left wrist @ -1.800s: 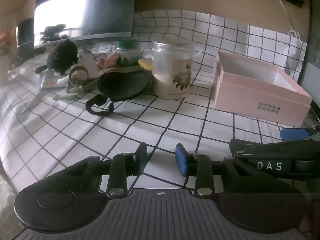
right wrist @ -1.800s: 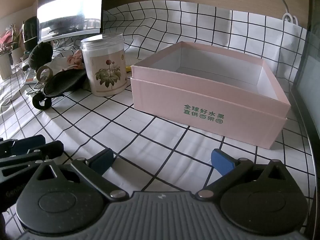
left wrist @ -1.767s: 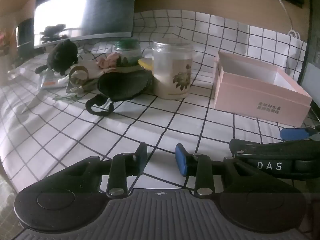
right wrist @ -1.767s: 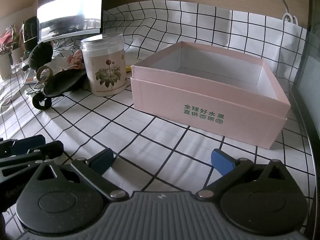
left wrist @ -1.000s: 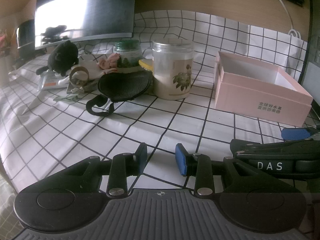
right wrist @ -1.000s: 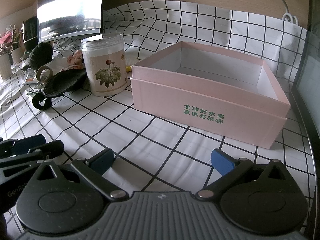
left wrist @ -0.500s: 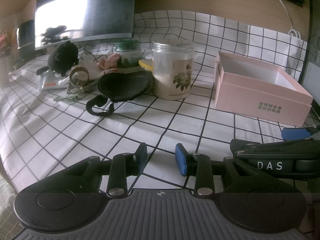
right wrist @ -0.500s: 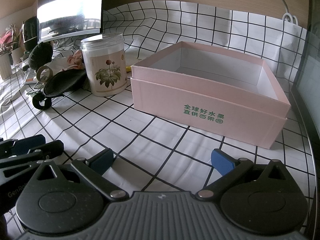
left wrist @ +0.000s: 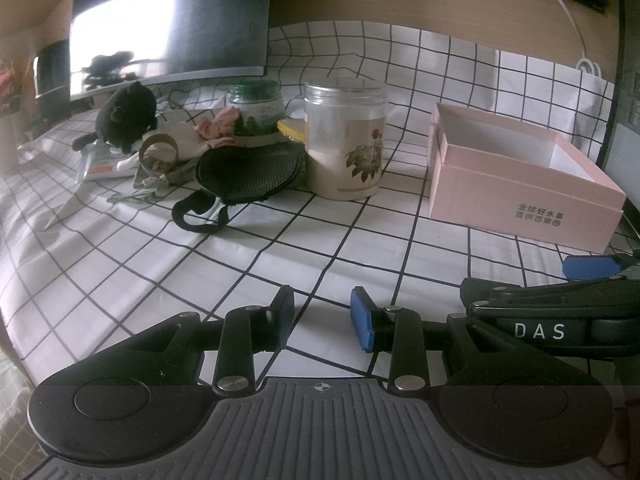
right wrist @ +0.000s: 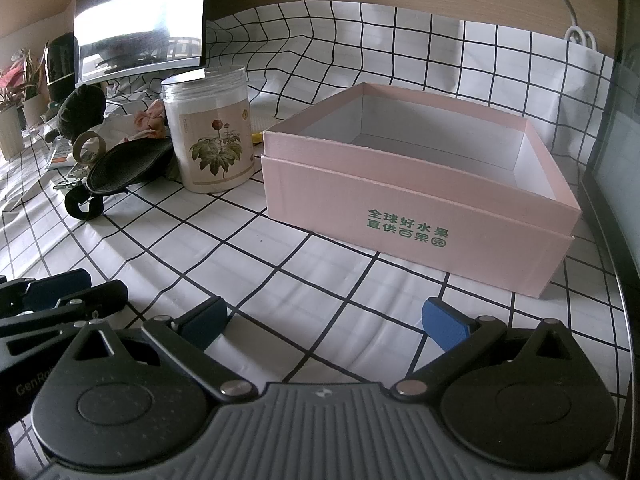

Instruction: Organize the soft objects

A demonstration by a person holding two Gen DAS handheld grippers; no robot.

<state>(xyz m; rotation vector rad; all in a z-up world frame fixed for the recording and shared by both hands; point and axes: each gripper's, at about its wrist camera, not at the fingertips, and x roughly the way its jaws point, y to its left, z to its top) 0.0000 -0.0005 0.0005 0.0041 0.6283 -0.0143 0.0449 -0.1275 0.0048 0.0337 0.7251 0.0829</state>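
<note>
Jaws of both grippers, left [left wrist: 321, 317] narrow, right [right wrist: 325, 320] wide, hold nothing; one pink box [right wrist: 420, 208], two jars [left wrist: 346, 140]

Matt pink cardboard box [right wrist: 416, 216], clear plastic jar [left wrist: 345, 140], seemingly fabric checked tablecloth [left wrist: 120, 264]

A checked tablecloth [left wrist: 304, 240] carries a pink box [right wrist: 420, 216], a flowered jar [left wrist: 346, 140] and a black pouch [left wrist: 248, 172].

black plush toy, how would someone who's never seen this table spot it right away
Start at the dark monitor at the back of the checked tablecloth. Below its lower edge, at the far left end of the clutter beside the clear plastic jar with the flower label, sits the black plush toy. It is the only furry, rounded dark thing there; the black mesh pouch nearby lies flat.
</note>
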